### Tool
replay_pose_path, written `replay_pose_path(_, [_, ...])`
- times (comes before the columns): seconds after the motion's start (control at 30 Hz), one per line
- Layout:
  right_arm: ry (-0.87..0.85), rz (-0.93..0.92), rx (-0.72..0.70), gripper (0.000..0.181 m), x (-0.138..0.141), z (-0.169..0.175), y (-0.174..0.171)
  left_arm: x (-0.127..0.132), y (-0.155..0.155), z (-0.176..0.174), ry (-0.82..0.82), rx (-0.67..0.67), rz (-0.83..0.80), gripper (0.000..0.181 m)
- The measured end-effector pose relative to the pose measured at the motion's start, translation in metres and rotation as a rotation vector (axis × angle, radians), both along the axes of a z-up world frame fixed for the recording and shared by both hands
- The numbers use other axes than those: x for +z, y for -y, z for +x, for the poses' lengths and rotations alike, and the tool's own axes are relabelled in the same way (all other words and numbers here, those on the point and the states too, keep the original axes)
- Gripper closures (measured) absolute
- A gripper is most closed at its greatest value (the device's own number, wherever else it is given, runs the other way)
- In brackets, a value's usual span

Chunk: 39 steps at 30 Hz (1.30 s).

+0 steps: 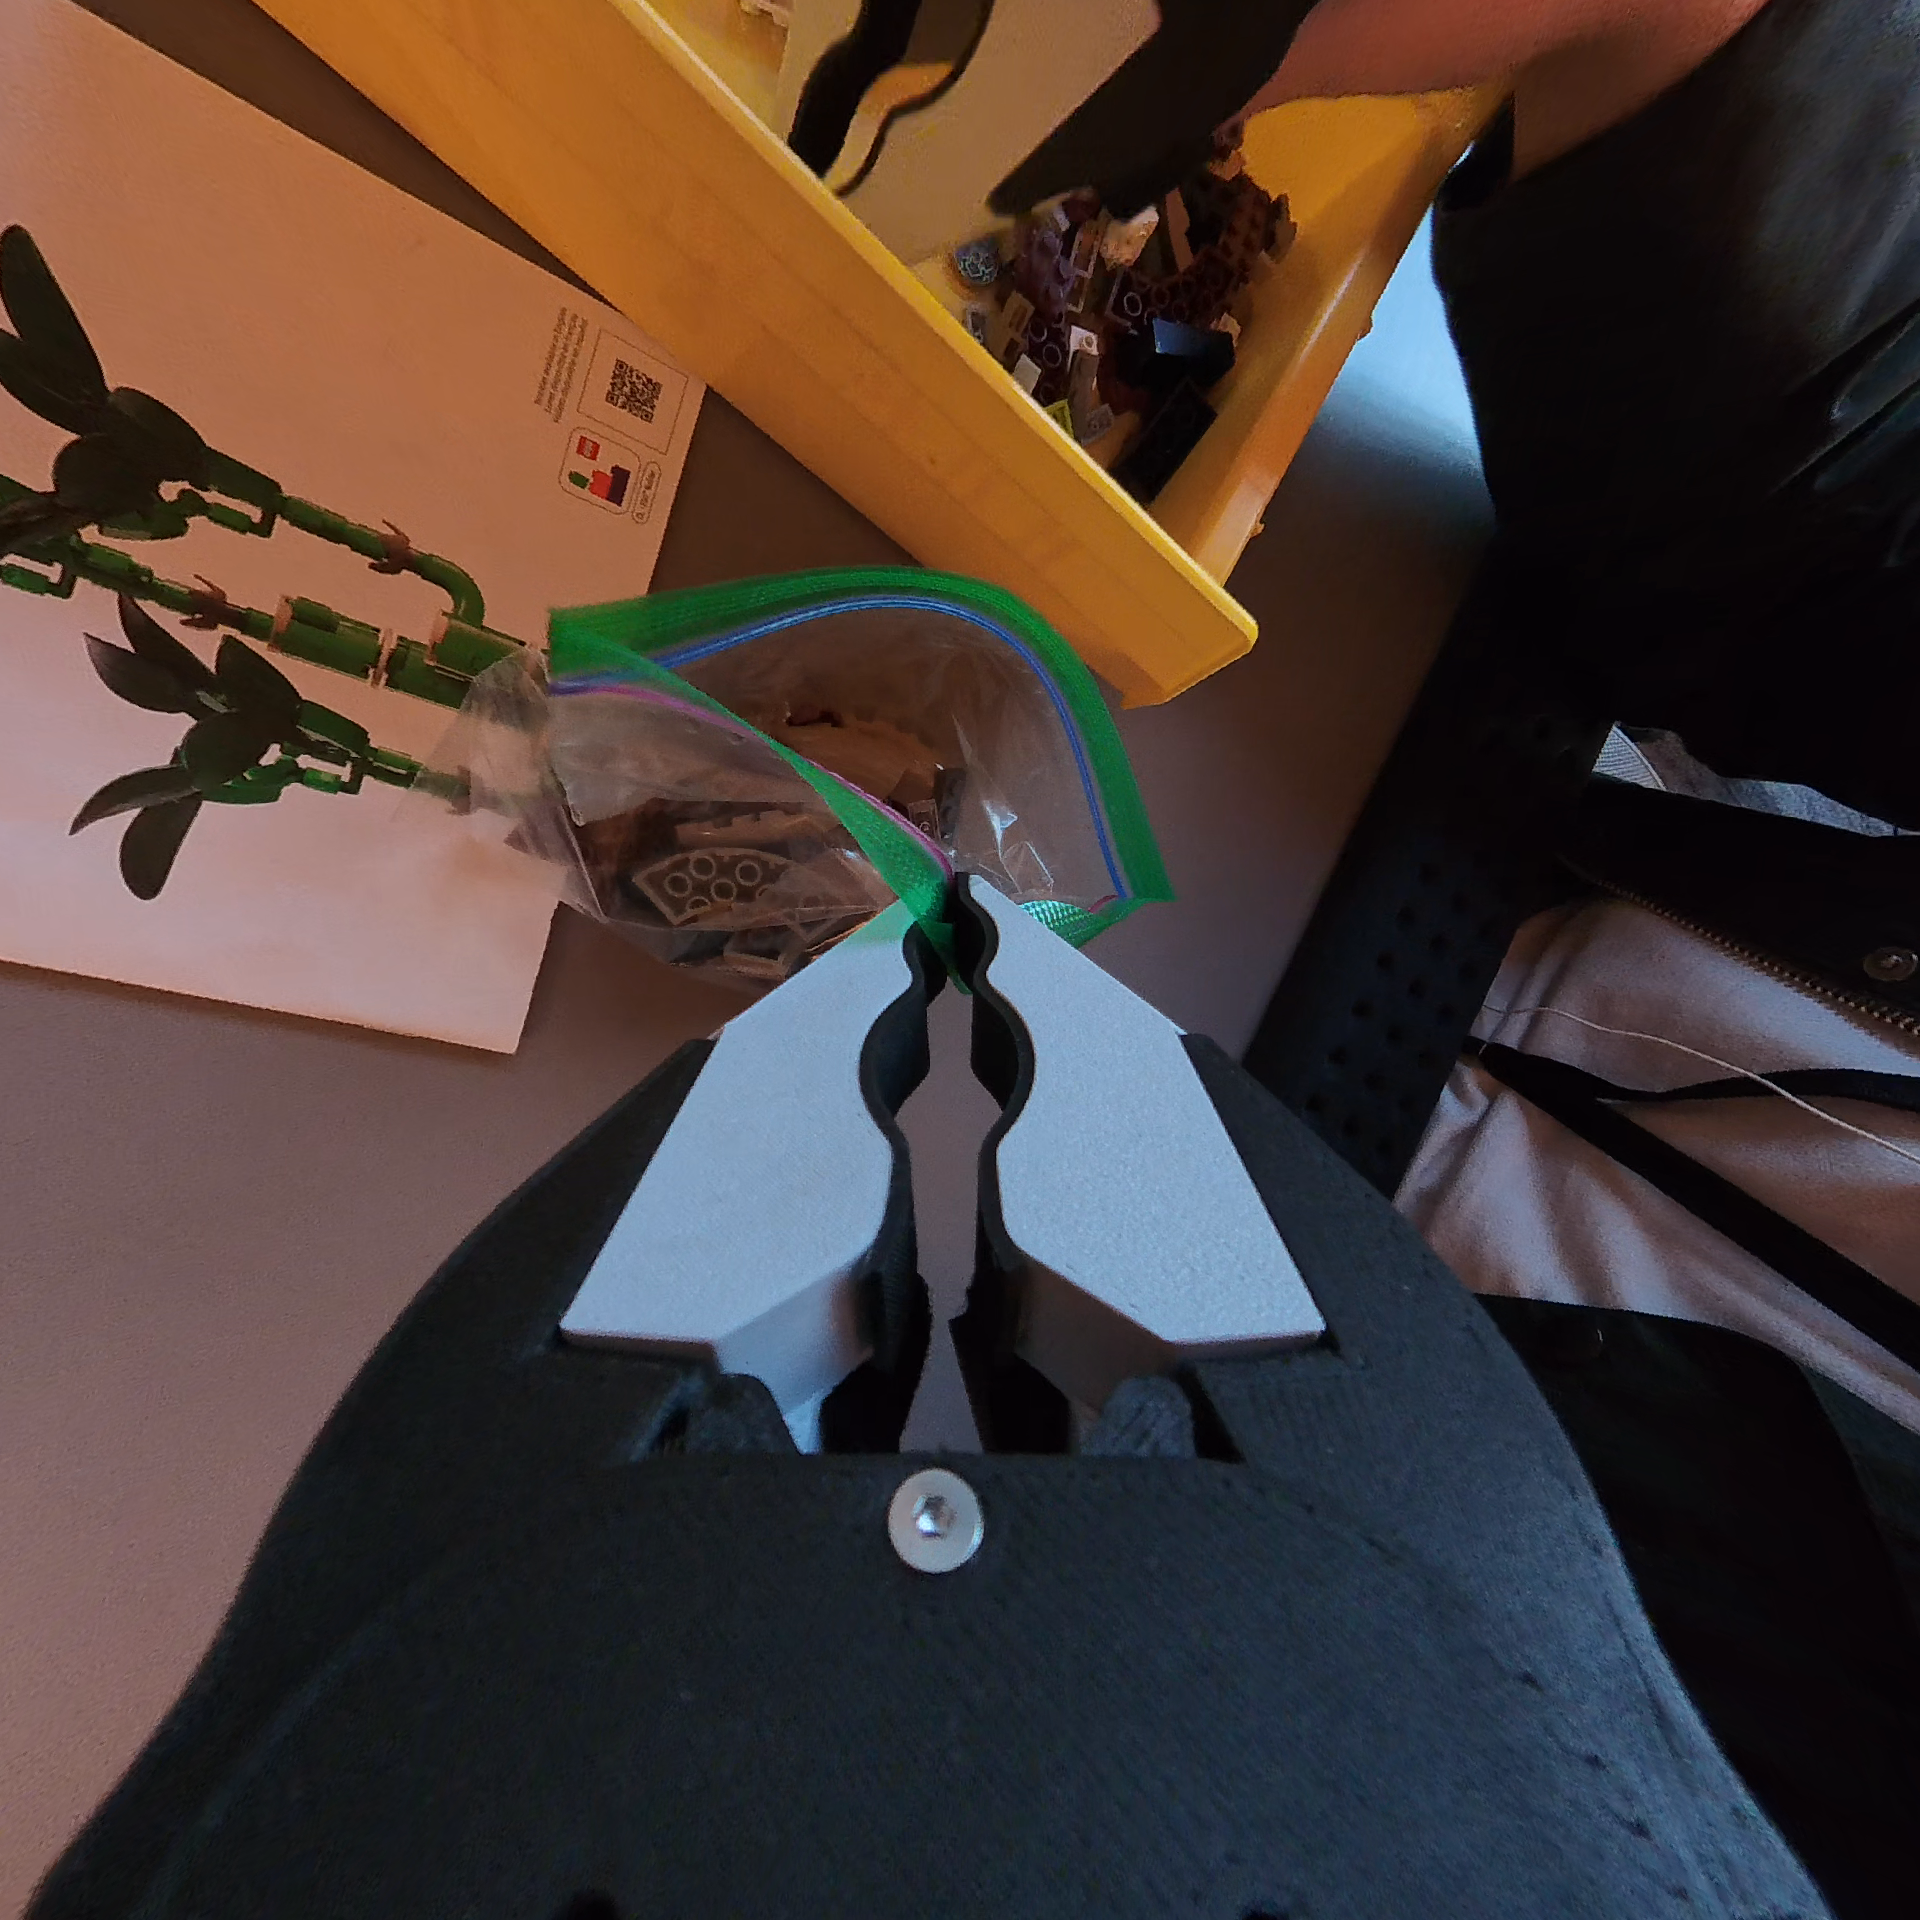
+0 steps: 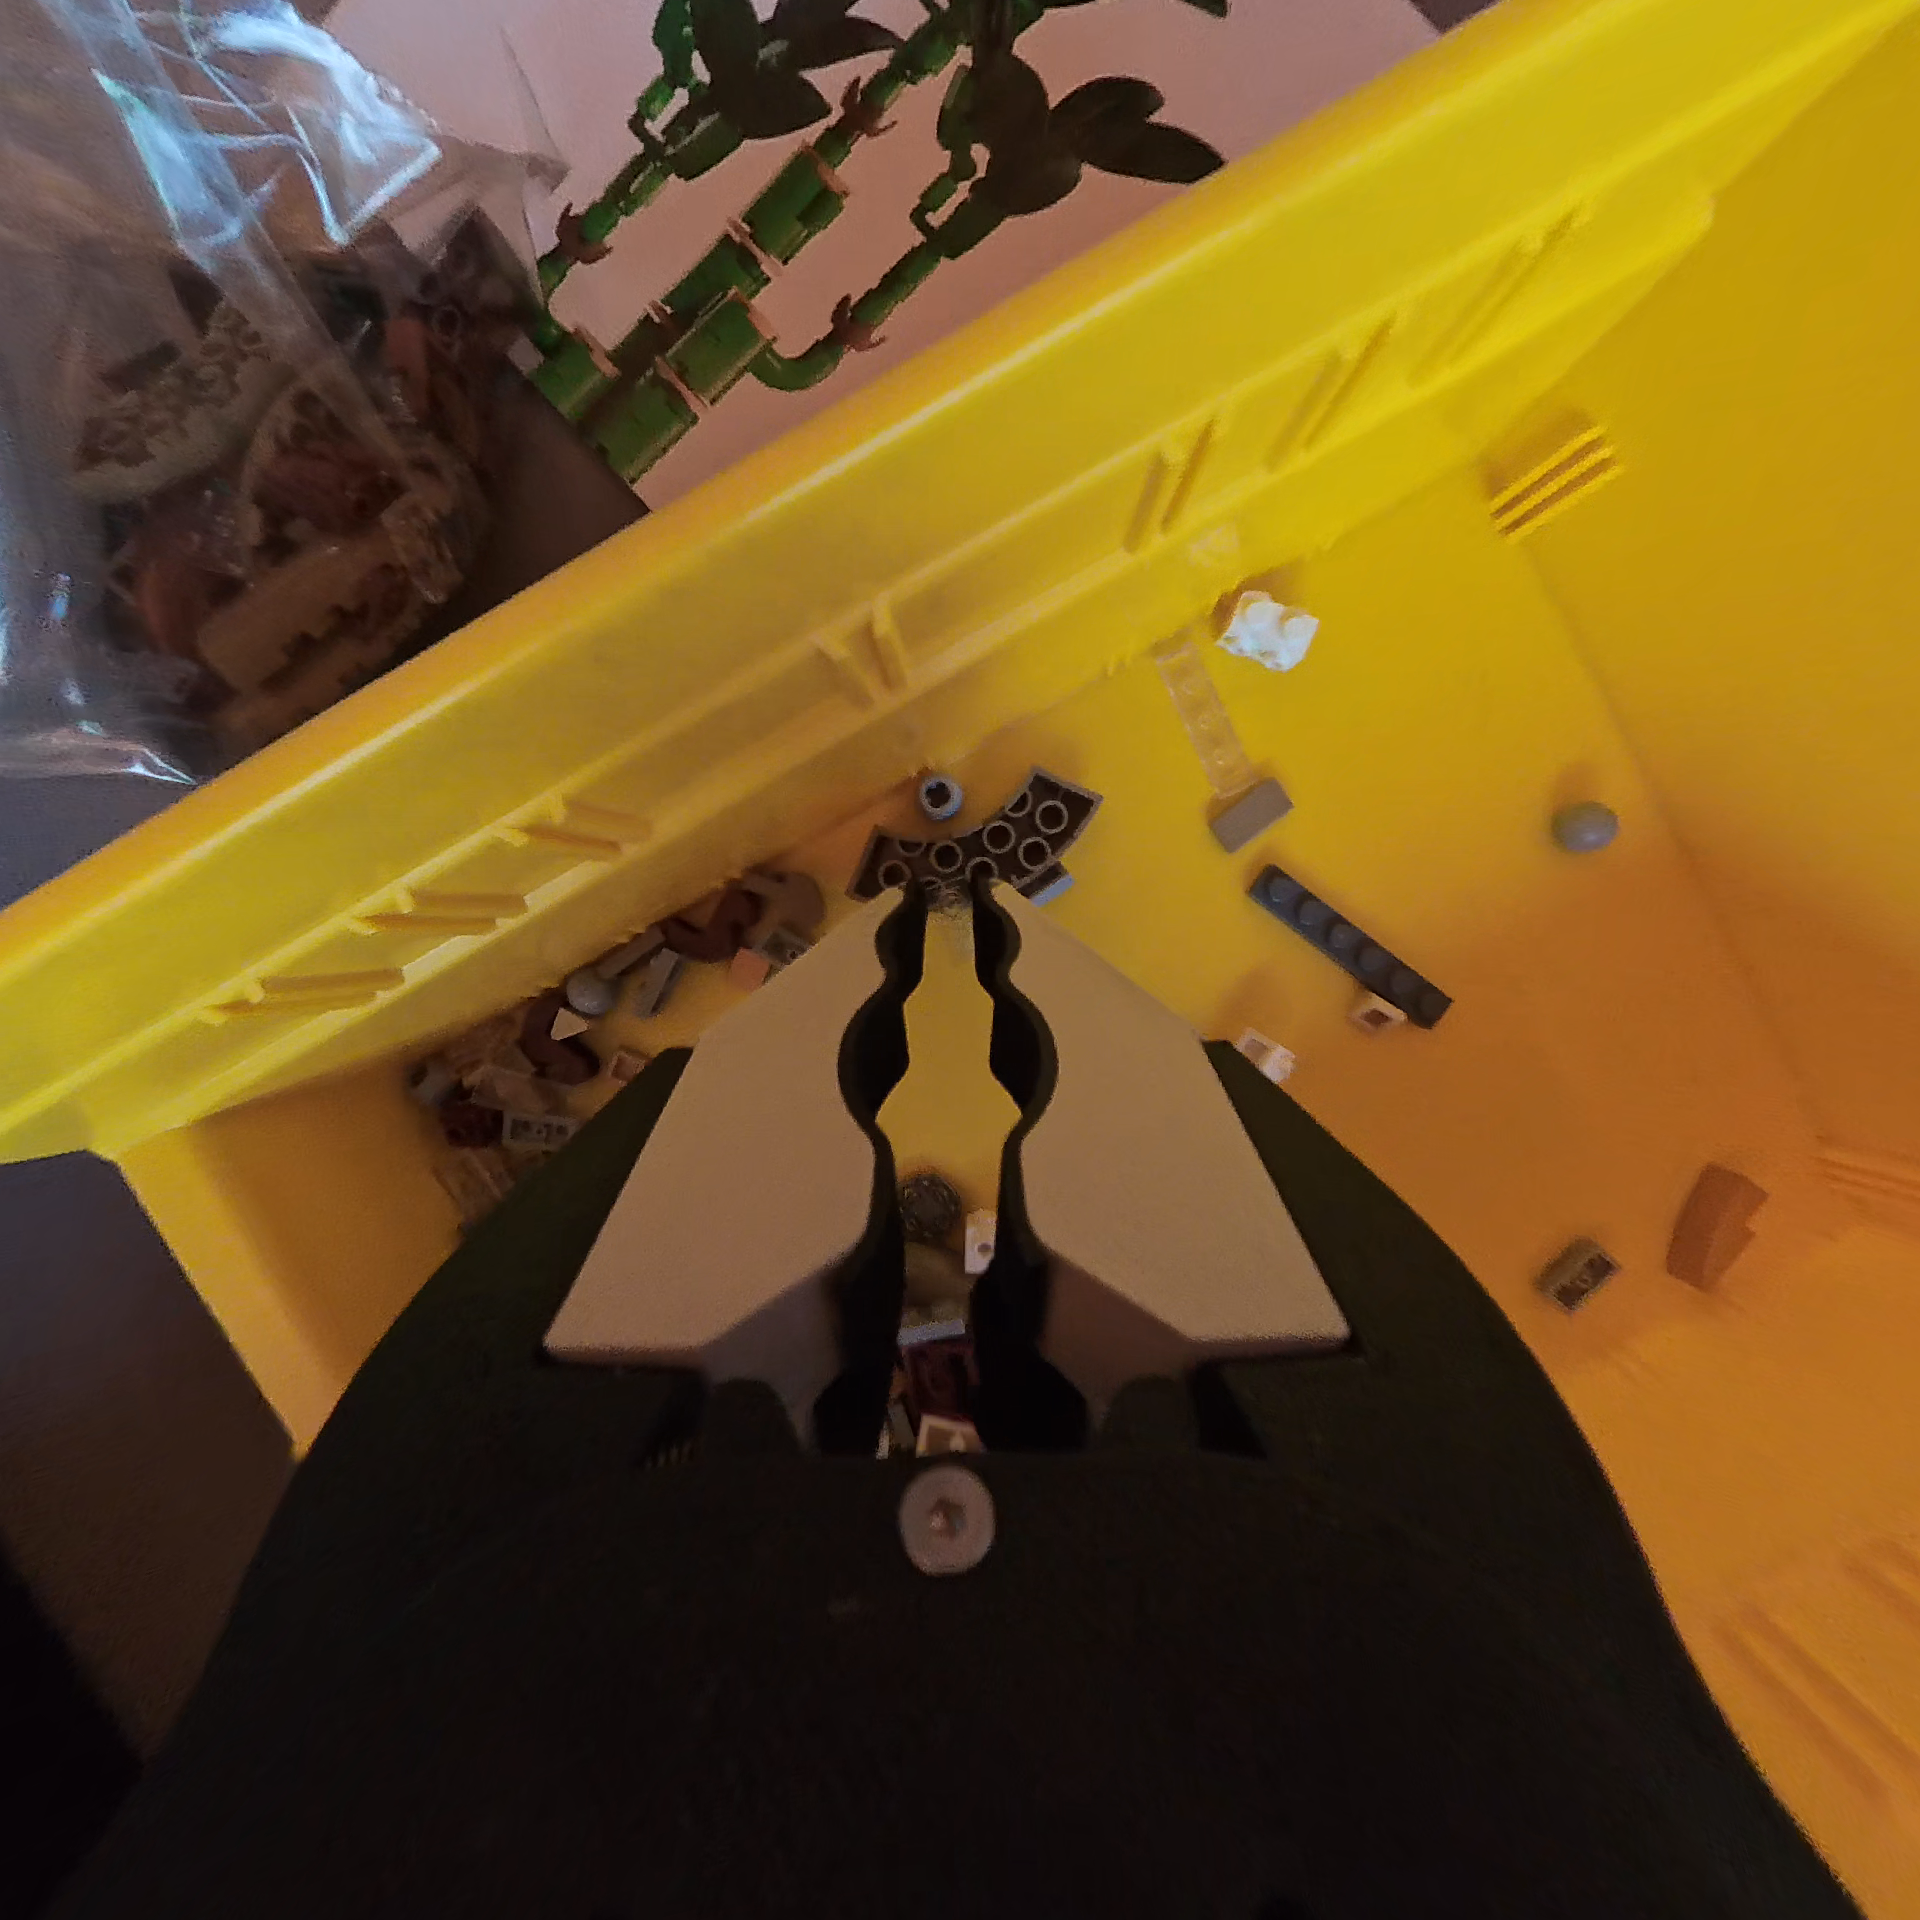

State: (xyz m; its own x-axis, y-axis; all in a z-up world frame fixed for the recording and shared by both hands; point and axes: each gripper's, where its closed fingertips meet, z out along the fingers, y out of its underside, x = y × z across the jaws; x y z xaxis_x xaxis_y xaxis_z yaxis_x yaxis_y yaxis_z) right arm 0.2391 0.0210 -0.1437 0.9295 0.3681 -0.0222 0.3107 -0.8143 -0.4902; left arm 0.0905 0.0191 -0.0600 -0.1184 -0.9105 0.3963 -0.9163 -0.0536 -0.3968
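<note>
My left gripper point(image 1: 958, 914) is shut on the green zip edge point(image 1: 883, 821) of a clear plastic bag point(image 1: 717, 821). The bag is half open and holds several brown, grey and tan bricks. It rests on the brown table next to a yellow bin point(image 1: 790, 312). My right gripper point(image 2: 949, 896) is down inside the yellow bin point(image 2: 727, 665). Its tips are closed on the inner edge of a dark grey curved brick point(image 2: 992, 831) near the bin's wall. The bag also shows in the right wrist view point(image 2: 208, 468), outside the bin.
Loose bricks lie on the bin floor: a long dark plate point(image 2: 1351, 961), a white piece point(image 2: 1268, 629), a brown slope point(image 2: 1714, 1226), a heap by the wall point(image 2: 582, 1029). A booklet with a green bamboo picture point(image 1: 312, 499) lies under the bag. A person point(image 1: 1714, 468) sits close by. One gripper's finger ends stand about 15 cm off the other's. It is some 8 cm from my right tips to the white piece point(image 2: 1268, 629).
</note>
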Motion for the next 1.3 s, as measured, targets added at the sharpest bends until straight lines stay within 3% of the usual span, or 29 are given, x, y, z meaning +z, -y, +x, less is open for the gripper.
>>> replay_pose_path(0.07, [-0.004, 0.039, -0.018, 0.173, 0.016, 0.003, 0.000, 0.000, 0.000, 0.000, -0.002, -0.001, -0.001, 0.181])
replay_pose_path(0.13, [-0.016, 0.129, -0.016, 0.173, 0.051, -0.005, -0.001, 0.000, 0.000, 0.000, -0.001, -0.002, 0.000, 0.181])
replay_pose_path(0.23, [-0.189, 0.335, 0.121, 0.174, 0.121, -0.068, 0.001, -0.001, 0.000, 0.001, -0.002, -0.001, -0.004, 0.181])
replay_pose_path(0.3, [-0.317, 0.378, 0.261, 0.174, 0.139, -0.119, 0.009, -0.001, 0.001, 0.001, -0.005, 0.001, -0.009, 0.181])
replay_pose_path(0.37, [-0.344, 0.326, 0.298, 0.173, 0.125, -0.144, 0.007, -0.001, 0.001, 0.000, -0.007, 0.002, -0.008, 0.181])
replay_pose_path(0.47, [-0.220, 0.247, 0.259, 0.158, 0.093, -0.131, -0.003, 0.000, 0.000, -0.002, -0.005, 0.006, -0.004, 0.181])
replay_pose_path(0.53, [-0.252, 0.282, 0.250, 0.158, 0.105, -0.123, -0.002, 0.002, -0.001, -0.002, -0.003, 0.011, -0.005, 0.181])
replay_pose_path(0.63, [-0.222, 0.355, 0.144, 0.169, 0.121, -0.083, -0.004, 0.000, -0.002, -0.002, -0.009, 0.014, -0.009, 0.181])
replay_pose_path(0.77, [-0.046, 0.072, 0.017, 0.163, 0.057, -0.018, 0.013, -0.001, -0.001, -0.002, -0.016, 0.010, -0.009, 0.181])
replay_pose_path(0.93, [0.006, -0.114, 0.154, 0.162, -0.001, -0.021, 0.028, -0.003, 0.000, -0.002, -0.024, 0.006, -0.010, 0.181])
replay_pose_path(1.03, [0.050, -0.090, 0.220, 0.165, -0.009, -0.025, 0.026, -0.003, -0.001, -0.002, -0.021, 0.006, -0.010, 0.181])
replay_pose_path(1.3, [0.042, -0.121, 0.234, 0.176, -0.018, -0.022, 0.031, -0.002, 0.000, -0.003, -0.020, 0.002, -0.005, 0.181])
